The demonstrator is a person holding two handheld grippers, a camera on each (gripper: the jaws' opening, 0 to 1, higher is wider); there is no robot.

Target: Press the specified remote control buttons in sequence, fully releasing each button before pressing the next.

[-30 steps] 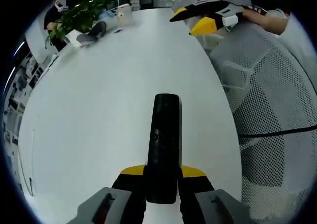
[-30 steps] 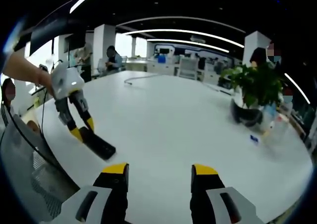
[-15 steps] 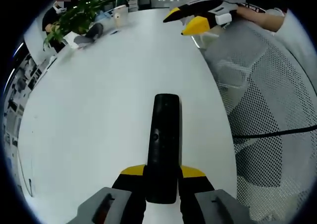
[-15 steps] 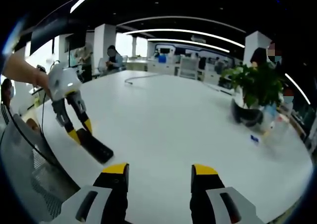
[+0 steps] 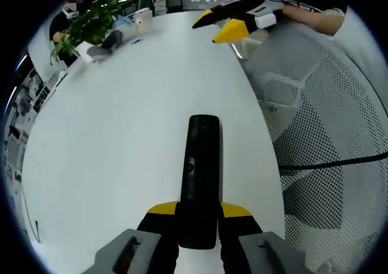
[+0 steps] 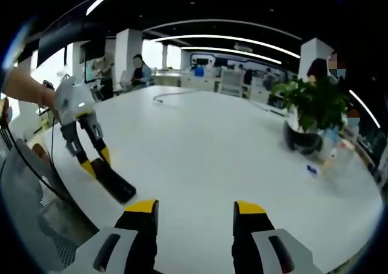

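Note:
A long black remote control (image 5: 200, 171) sticks forward from my left gripper (image 5: 199, 212), whose yellow-tipped jaws are shut on its near end, above the white table (image 5: 121, 122). From the right gripper view the same remote (image 6: 113, 180) slants down toward the table near its left edge, held by the left gripper (image 6: 92, 160). My right gripper (image 6: 195, 208) stands open over the table with nothing between its jaws. It also comes into the left gripper view as the right gripper (image 5: 219, 24) at the top, far from the remote.
A potted plant (image 6: 310, 113) in a dark pot, a small bottle (image 6: 341, 153) and a cable (image 6: 173, 93) lie on the far table. A white mesh chair (image 5: 327, 134) stands by the table edge. People sit at desks behind.
The left gripper with the remote has drifted slightly left and lower as seen from the right gripper view. Both grippers keep the same state.

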